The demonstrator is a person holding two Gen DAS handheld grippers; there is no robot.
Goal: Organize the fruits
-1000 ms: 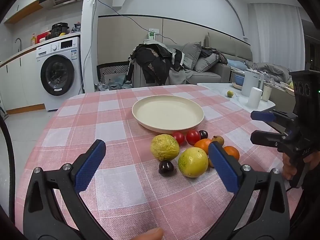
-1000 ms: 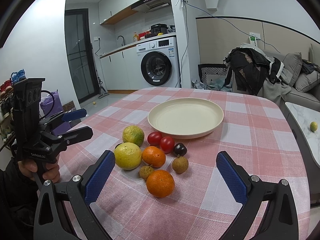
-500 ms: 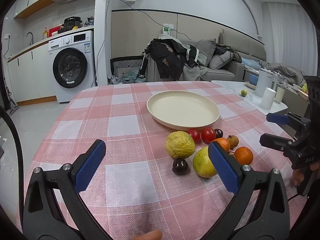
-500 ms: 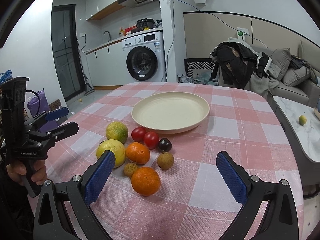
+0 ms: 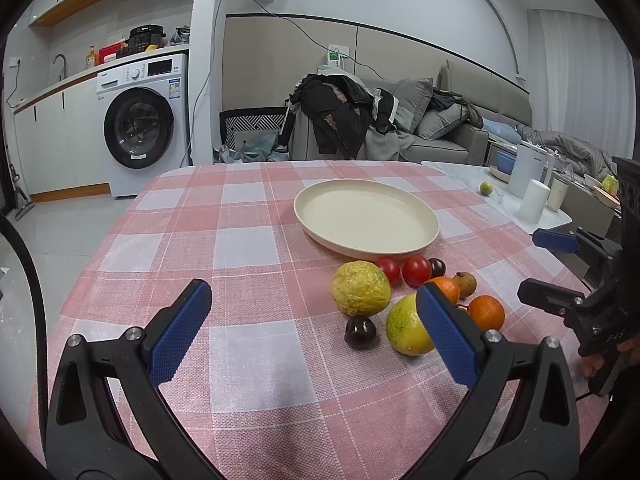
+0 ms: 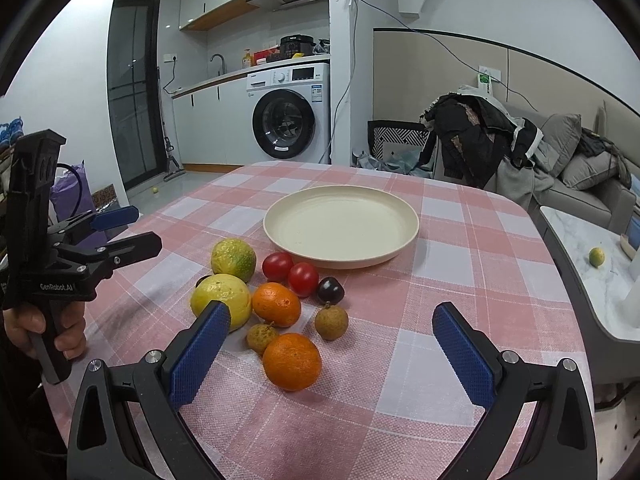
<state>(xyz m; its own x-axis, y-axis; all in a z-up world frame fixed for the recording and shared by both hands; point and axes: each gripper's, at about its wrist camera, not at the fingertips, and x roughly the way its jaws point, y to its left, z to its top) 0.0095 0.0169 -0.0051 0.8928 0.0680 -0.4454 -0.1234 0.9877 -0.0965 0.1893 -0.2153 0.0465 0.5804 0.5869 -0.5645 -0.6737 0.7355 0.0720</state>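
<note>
A cream plate (image 5: 366,218) (image 6: 341,226) stands empty on the pink checked tablecloth (image 5: 224,248). In front of it lie several fruits: two yellow-green citrus (image 5: 360,288) (image 6: 221,300), two oranges (image 6: 292,361) (image 6: 276,304), two red tomatoes (image 6: 303,279), a dark plum (image 6: 330,290), another dark plum (image 5: 360,332) and two brown longans (image 6: 331,322). My left gripper (image 5: 316,328) is open and empty, low over the cloth left of the fruit. My right gripper (image 6: 332,344) is open and empty, just above the near orange.
A white side table (image 6: 592,280) with a lime (image 6: 596,257), a kettle and cups (image 5: 532,200) stands right of the table. A washing machine (image 5: 144,128), a clothes-covered chair (image 5: 340,120) and a sofa stand behind.
Both grippers have shifted; the fruit now sits further right in the left view and further up-right in the right view. Both stay open. No fruit has moved.
</note>
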